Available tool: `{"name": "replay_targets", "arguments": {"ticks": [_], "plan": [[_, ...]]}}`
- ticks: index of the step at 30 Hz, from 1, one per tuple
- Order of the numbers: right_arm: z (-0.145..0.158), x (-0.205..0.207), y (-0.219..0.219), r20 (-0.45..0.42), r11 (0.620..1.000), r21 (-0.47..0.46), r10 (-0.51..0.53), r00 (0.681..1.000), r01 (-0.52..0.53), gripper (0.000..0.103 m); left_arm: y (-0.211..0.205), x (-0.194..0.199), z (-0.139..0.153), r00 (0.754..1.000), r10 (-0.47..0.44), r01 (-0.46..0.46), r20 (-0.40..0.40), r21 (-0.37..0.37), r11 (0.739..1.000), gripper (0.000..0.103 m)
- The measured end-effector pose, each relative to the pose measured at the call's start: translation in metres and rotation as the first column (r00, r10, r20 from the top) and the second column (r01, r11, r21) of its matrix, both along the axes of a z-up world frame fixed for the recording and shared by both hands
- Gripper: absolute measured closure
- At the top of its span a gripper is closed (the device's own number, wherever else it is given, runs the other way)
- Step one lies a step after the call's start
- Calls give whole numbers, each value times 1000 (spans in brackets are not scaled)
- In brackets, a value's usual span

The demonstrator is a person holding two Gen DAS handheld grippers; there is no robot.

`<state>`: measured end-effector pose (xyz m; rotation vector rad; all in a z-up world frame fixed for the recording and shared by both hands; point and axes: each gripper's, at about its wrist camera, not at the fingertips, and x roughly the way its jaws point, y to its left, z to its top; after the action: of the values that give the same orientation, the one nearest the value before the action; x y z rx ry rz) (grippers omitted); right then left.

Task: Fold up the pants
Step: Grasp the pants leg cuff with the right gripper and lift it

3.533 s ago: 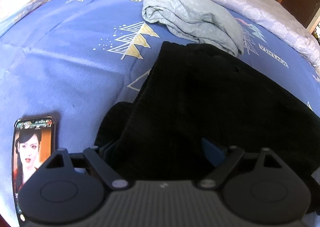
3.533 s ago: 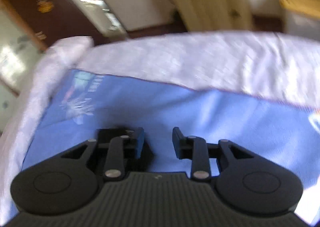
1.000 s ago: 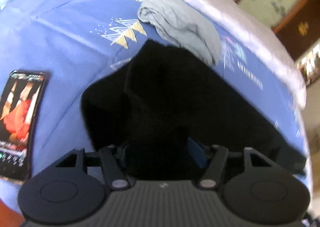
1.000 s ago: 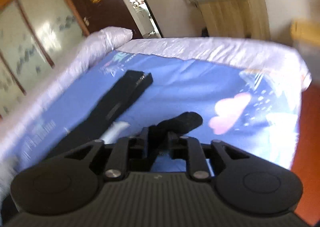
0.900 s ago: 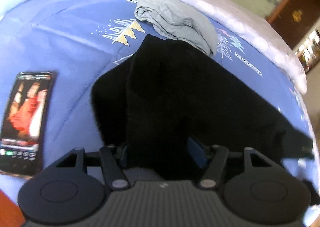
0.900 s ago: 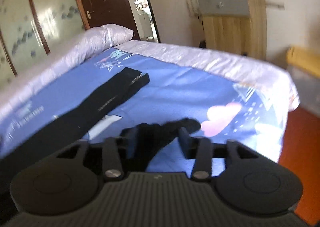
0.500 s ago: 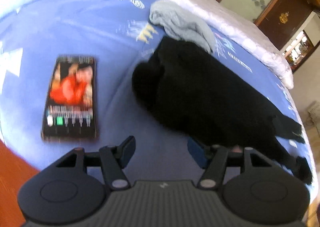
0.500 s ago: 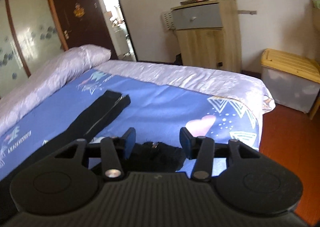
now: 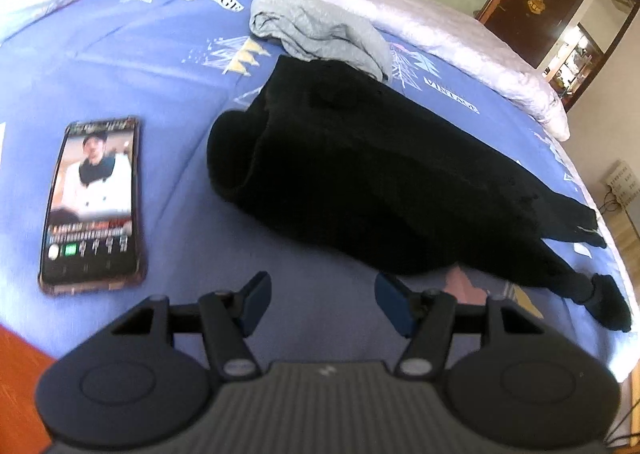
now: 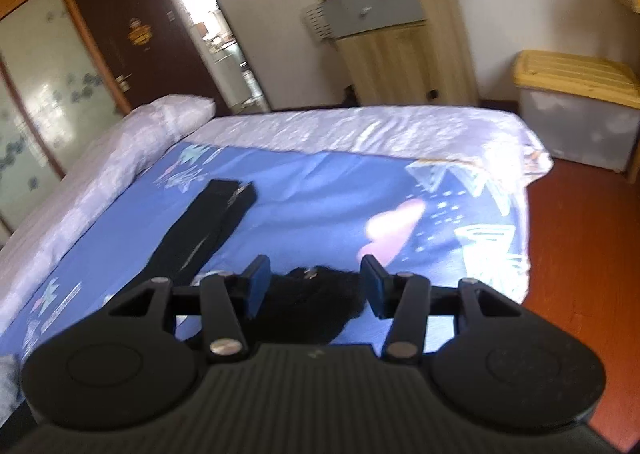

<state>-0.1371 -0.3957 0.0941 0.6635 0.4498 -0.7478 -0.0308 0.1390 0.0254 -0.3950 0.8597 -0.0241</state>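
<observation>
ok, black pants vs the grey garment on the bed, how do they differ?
The black pants lie stretched long across the blue bedsheet, legs running toward the foot end; the grey garment is bunched in a compact heap. The pants are much the larger and plain black, while the grey one is pale with visible folds. The pants lie nearer the left claw, with the grey garment beyond them. Both rest on the sheet, and neither is gripped.

My right claw's body hides most of the black fabric pants (image 10: 320,294); the blurred lit phone screen (image 9: 92,197) shows text I cannot read.
</observation>
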Motion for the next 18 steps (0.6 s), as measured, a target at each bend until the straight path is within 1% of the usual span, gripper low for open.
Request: {"name": "replay_targets", "arguments": {"ticks": [4,6,10,11,13,14,15,16,17,18], "plan": [[0,16,17,-21,992,-17,123,992,-123,51,0,11,-2,1000,3,-3,11,32,999,44],[0,26,27,-34,982,-30,184,982,-186,51,6,17,-4,1000,23,-23,9,37,999,44],[-1,42,44,-51,957,-35,287,957,-289,51,11,26,-7,999,53,-54,13,78,996,44],[-3,46,47,-54,950,-28,311,949,-312,51,11,29,-8,998,59,-60,14,75,995,44],[-7,54,52,-62,938,-13,344,937,-346,51,12,37,-11,998,68,-69,15,59,996,48],[-10,58,55,-69,935,-3,354,933,-355,50,12,43,-12,998,67,-68,13,52,996,52],[-14,62,56,-77,933,8,359,930,-359,50,10,48,-13,998,64,-64,9,48,997,67],[-17,66,57,-82,933,23,360,929,-360,50,6,55,-15,998,60,-60,-4,45,997,77],[-20,69,58,-83,933,42,359,930,-357,50,4,61,-17,998,57,-57,-19,39,998,83],[-22,70,59,-80,933,57,359,930,-355,50,0,64,-16,998,60,-59,-26,38,998,85]]}}
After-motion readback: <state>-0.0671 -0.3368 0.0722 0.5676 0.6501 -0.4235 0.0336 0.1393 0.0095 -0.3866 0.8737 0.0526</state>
